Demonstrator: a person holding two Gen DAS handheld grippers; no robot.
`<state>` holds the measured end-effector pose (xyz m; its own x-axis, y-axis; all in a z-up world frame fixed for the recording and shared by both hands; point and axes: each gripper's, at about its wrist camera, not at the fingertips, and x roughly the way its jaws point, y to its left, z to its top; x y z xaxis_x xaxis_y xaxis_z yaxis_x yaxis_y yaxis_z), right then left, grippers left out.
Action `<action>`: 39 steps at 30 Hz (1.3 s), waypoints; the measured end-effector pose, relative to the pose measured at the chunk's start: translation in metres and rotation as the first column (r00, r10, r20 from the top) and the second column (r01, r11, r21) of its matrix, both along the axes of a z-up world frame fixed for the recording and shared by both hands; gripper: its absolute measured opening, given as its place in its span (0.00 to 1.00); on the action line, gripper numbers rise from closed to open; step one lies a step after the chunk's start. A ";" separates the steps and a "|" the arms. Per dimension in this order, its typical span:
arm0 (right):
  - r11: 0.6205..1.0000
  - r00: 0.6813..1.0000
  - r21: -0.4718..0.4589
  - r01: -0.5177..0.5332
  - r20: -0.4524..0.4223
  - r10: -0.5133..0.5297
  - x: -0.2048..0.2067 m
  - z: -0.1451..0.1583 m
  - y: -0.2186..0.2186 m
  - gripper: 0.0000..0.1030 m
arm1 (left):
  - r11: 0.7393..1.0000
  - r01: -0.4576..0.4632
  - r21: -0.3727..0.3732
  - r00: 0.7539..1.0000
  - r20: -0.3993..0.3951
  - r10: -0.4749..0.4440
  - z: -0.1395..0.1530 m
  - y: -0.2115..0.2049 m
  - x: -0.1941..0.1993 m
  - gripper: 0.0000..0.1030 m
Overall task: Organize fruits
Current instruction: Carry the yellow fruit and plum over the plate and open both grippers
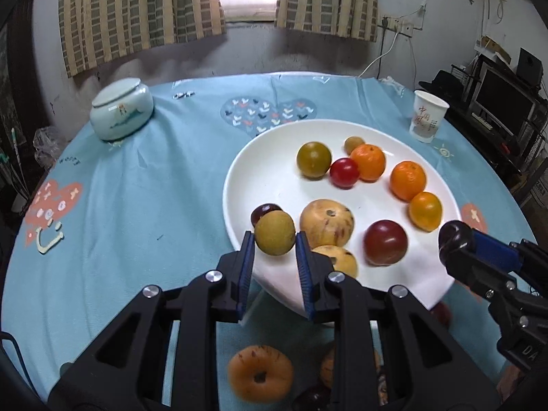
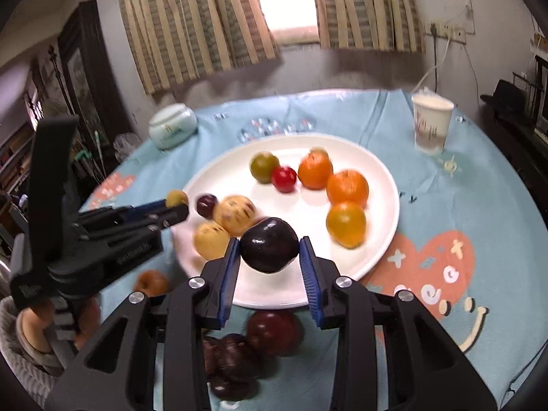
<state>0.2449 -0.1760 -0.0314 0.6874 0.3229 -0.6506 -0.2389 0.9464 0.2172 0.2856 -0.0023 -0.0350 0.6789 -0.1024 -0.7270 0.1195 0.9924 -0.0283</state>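
A large white plate (image 1: 260, 171) (image 2: 376, 178) on the blue tablecloth holds several fruits: oranges, a red one, a green one, pale speckled ones and a dark red plum (image 1: 385, 241). My left gripper (image 1: 275, 241) is shut on a small yellow-green fruit (image 1: 274, 231) just above the plate's near left rim. In the right wrist view this left gripper (image 2: 176, 205) comes in from the left with the fruit (image 2: 176, 198) at its tip. My right gripper (image 2: 269, 245) is shut on a dark purple plum (image 2: 269, 239) over the plate's near edge. It also shows at the right as the right gripper (image 1: 452, 236).
Loose fruits lie on the cloth in front of the plate: an orange one (image 1: 260, 373) and several dark plums (image 2: 274, 332). A lidded pale-green jar (image 1: 121, 109) stands far left, a paper cup (image 1: 428, 116) far right. A hand in a grey sleeve (image 2: 30, 332) holds the left gripper.
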 end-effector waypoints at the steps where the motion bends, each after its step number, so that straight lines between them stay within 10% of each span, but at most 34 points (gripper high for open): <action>1: 1.000 1.000 -0.001 0.003 -0.008 -0.003 0.002 -0.003 0.000 0.35 | 1.000 -0.001 -0.009 1.000 -0.010 0.001 -0.003 0.002 0.003 0.24; 5: 0.999 1.000 -0.032 0.018 -0.012 -0.018 0.004 -0.010 0.004 0.35 | 1.000 -0.002 -0.018 1.000 -0.015 0.002 -0.006 0.004 0.007 0.28; 9: 0.998 0.999 -0.050 0.031 -0.033 -0.033 0.004 -0.015 0.004 0.37 | 1.000 -0.018 -0.004 1.000 0.016 0.018 0.000 0.004 0.003 0.59; 11: 0.998 0.999 -0.051 0.049 -0.005 -0.049 0.002 -0.011 0.002 0.71 | 1.000 -0.018 -0.016 1.000 0.017 0.019 0.004 0.006 0.001 0.59; 18: 0.992 0.952 0.067 0.108 0.281 -0.123 -0.040 0.042 -0.020 0.81 | 0.999 -0.046 -0.019 0.998 0.041 0.046 0.020 0.018 -0.015 0.68; 20: 0.989 0.925 0.113 0.097 0.358 -0.132 -0.059 0.059 -0.027 0.99 | 0.998 -0.068 -0.016 0.996 0.065 0.068 0.026 0.027 -0.029 0.76; 39: 0.982 0.965 0.161 0.103 0.225 -0.138 -0.099 0.034 -0.031 0.99 | 0.996 -0.042 0.082 0.999 0.004 0.042 -0.015 0.030 -0.076 0.82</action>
<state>0.1460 -0.2066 0.0026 0.8544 0.3080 -0.4185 -0.1860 0.9333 0.3071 0.2091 0.0277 -0.0504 0.6833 -0.0139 -0.7300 0.0779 0.9955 0.0540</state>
